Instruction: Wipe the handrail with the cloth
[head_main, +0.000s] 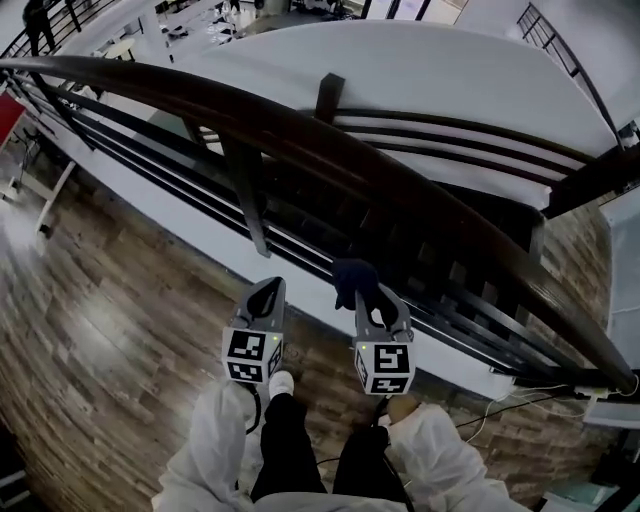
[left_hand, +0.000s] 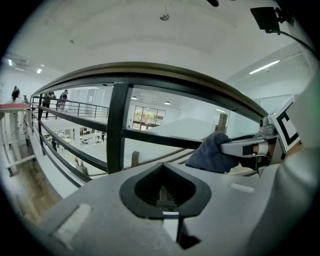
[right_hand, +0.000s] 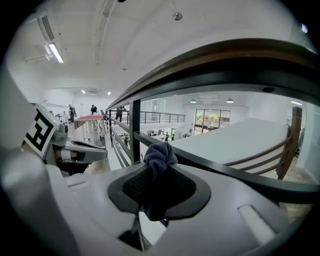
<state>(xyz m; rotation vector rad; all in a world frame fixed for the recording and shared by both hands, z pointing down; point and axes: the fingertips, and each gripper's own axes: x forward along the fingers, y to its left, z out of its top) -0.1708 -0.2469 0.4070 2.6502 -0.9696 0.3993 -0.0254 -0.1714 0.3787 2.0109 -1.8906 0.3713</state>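
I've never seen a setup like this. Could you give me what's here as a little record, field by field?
place: raised walkway with a wood-look floor, overlooking a hall
handrail: dark, curved, on black posts with thinner bars beneath
left tongs: shut, holding nothing
right tongs: shut on the cloth
cloth state: dark blue, bunched, sticking out past the tips
cloth position: lower than the handrail, not on it
wiping: not yet begun
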